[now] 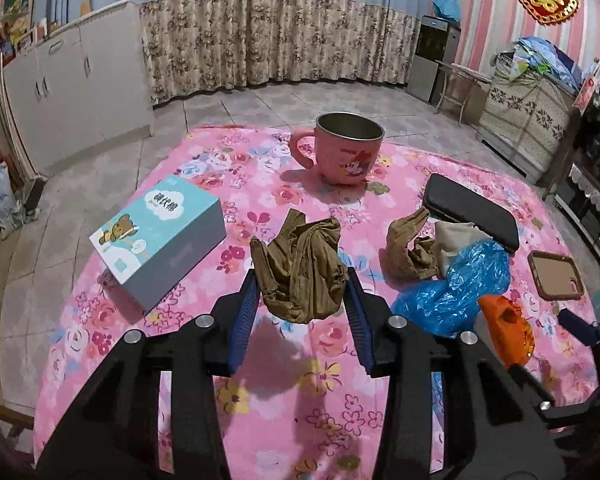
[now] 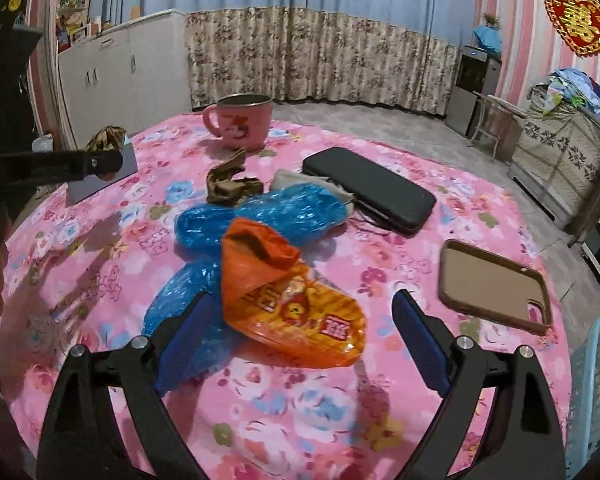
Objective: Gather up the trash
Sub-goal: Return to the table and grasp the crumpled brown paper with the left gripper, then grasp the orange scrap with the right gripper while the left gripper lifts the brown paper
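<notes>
The left gripper [image 1: 302,280] pinches a crumpled brown stocking [image 1: 300,268] between its 2 blue pads [image 1: 247,312], holding it above the pink floral tablecloth [image 1: 268,392], where its shadow falls just below. Ahead and to its left lies a light blue box [image 1: 160,240] with a bear print; straight ahead, farther off, stands a pink mug [image 1: 346,152]. To its right lie a second brown stocking [image 1: 410,248], a blue plastic bag [image 1: 460,284] and a black case [image 1: 472,208].

The right gripper [image 2: 300,328] is spread wide, its 2 pads on either side of an orange snack wrapper [image 2: 296,304] that lies on the cloth, partly over the blue plastic bag [image 2: 260,212]. Whether the pads touch the wrapper I cannot tell. To this gripper's right lies a brown phone case [image 2: 496,284], and at the far right edge a teal basket [image 2: 596,392].
</notes>
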Demonstrator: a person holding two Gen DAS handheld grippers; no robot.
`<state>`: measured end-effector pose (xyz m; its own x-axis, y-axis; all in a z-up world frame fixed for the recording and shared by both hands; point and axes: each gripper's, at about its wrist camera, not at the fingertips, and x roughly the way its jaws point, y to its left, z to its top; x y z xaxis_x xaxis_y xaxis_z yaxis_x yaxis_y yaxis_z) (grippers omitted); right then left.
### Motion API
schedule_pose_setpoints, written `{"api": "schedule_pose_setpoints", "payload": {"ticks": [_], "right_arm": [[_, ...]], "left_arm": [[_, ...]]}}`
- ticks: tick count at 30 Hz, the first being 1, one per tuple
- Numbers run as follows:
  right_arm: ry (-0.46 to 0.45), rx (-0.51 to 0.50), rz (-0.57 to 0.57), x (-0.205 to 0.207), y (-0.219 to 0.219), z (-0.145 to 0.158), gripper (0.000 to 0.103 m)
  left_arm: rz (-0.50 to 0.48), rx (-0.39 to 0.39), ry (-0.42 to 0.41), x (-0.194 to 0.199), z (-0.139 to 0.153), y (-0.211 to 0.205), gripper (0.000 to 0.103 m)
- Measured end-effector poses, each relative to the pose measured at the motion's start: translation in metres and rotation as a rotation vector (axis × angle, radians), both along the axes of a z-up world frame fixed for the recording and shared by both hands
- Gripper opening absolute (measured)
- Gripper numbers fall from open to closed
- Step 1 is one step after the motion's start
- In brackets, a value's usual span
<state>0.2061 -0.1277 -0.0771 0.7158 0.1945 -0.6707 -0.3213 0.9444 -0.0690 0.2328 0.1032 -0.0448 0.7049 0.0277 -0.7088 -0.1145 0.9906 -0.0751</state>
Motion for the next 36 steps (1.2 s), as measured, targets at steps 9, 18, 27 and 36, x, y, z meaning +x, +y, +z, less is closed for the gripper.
{"api": "schedule_pose_setpoints", "payload": {"ticks": [9,18,27,36], "right_arm": [[0.038,0.045,0.08,0.009,0.003,-0.005,0.026],[0.013,0.058,0.07,0.01,-0.007,0.003,0.004],[-0.037,0.095,-0.003,0.011,-0.036,0.018,0.004],[-0.084,0.152,-0.068,0.007,-0.07,0.038,0.004]], "left_arm": [[-0.032,0.006,0.002,0.0,0.0,-0.008,0.041],[-0.075,0.044,0.004,-0.001,-0.002,-0.023,0.041],[-0.103,0.064,-0.006,-0.004,-0.003,-0.031,0.041],[-0.141,0.089,-0.031,-0.009,0.001,-0.046,0.041]]}}
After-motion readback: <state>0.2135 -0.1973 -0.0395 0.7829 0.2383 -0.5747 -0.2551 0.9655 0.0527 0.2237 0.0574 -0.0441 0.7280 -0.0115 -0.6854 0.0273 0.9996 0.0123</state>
